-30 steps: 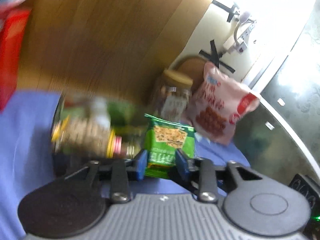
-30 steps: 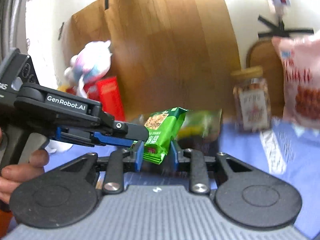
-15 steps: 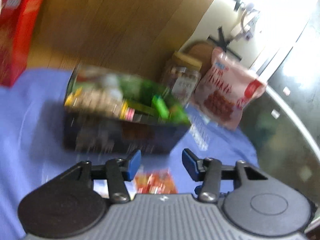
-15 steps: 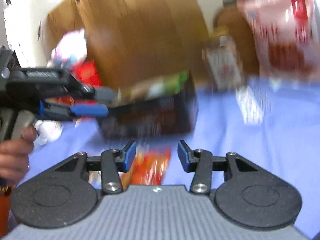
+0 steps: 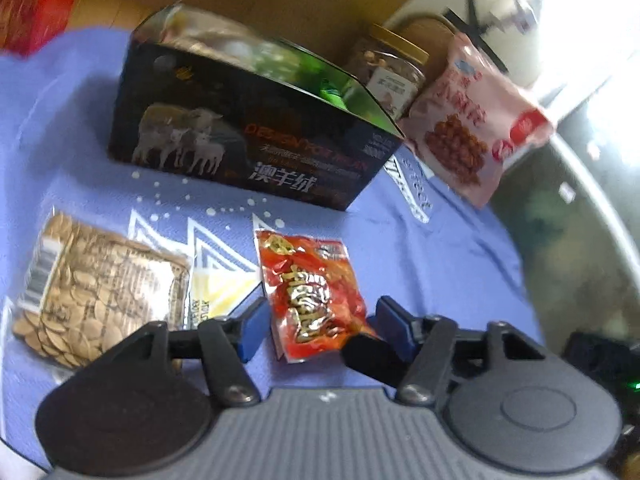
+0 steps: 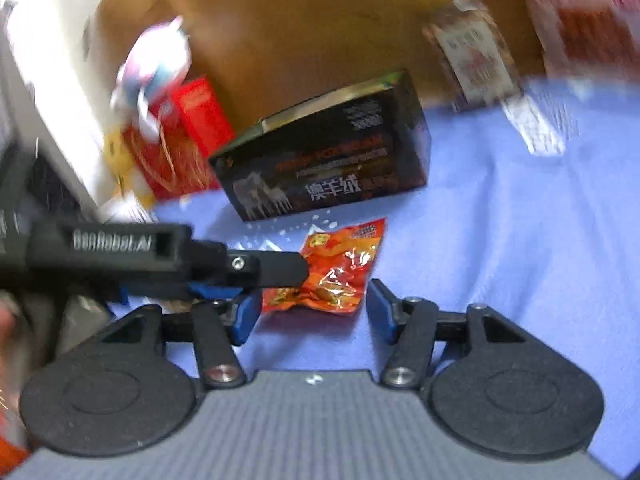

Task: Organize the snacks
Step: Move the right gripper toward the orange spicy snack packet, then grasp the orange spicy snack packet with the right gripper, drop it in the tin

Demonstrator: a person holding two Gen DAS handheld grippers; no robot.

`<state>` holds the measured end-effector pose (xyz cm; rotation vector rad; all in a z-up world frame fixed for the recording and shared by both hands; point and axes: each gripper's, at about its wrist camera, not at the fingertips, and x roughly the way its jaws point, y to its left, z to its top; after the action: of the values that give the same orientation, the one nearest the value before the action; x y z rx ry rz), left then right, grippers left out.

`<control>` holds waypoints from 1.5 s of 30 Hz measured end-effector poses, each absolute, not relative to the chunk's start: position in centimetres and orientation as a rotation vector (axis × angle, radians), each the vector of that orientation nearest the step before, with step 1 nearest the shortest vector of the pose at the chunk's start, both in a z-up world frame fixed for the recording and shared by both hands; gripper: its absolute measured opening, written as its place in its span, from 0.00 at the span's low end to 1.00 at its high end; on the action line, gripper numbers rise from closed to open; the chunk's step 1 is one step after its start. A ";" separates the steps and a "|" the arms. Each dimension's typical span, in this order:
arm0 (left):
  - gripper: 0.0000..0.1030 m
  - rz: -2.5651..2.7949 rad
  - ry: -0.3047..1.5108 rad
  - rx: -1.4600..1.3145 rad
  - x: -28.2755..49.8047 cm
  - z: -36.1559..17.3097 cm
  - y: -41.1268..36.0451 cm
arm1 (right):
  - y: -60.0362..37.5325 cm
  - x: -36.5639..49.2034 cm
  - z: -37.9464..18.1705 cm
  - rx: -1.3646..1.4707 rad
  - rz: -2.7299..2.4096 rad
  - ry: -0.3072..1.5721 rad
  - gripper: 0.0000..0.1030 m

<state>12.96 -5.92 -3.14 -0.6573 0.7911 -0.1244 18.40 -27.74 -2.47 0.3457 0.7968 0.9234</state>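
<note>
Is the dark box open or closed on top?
Open. The dark box has no lid on top, and green packets show inside it.

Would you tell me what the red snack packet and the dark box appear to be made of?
Red snack packet: likely glossy plastic film; it crinkles and glints. Dark box: probably printed cardboard, with flat panels, crisp folded edges and a slight sheen.

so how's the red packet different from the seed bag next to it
The red packet is opaque, glossy red and orange foil; the seed bag is clear, showing pale flat seeds. The red packet is smaller, the seed bag wider. The red packet lies between the open fingers of the left tool; the seed bag lies off to its left. Both lie flat on the blue cloth in front of the black box.
</note>
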 end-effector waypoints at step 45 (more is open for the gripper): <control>0.26 -0.069 0.586 -0.584 13.6 3.2 1.5 | -25.5 20.5 2.2 0.375 0.819 0.593 0.37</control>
<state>13.64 1.48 3.21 -0.5843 0.5862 -0.0693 20.54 -25.48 2.21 0.3747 0.5925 0.8187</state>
